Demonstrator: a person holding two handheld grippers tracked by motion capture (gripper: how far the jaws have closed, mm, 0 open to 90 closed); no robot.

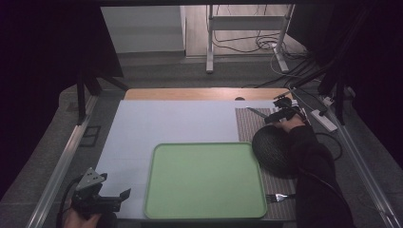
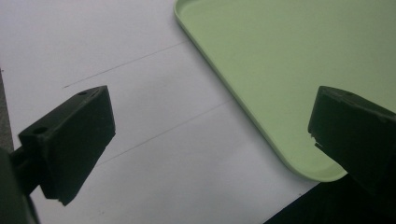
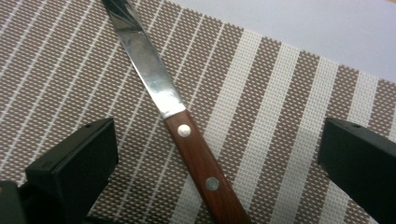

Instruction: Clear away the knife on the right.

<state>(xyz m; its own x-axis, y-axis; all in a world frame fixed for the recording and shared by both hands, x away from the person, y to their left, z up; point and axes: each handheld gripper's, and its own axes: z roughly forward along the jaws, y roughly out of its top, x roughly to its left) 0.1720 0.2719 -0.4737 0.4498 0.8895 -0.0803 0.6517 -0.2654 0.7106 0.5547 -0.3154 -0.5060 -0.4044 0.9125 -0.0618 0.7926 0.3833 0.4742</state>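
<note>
Green tray on the white sheet; black bowl and fork beside it.

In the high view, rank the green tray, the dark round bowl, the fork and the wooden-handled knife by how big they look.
1. Pale green rectangular tray
2. Dark round textured bowl
3. Metal fork and wooden-handled knife: both look small and alike, with the knife partly hidden, so unranked.

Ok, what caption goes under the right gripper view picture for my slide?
Open right hand-held gripper over a wooden-handled knife lying on a striped placemat.
</note>
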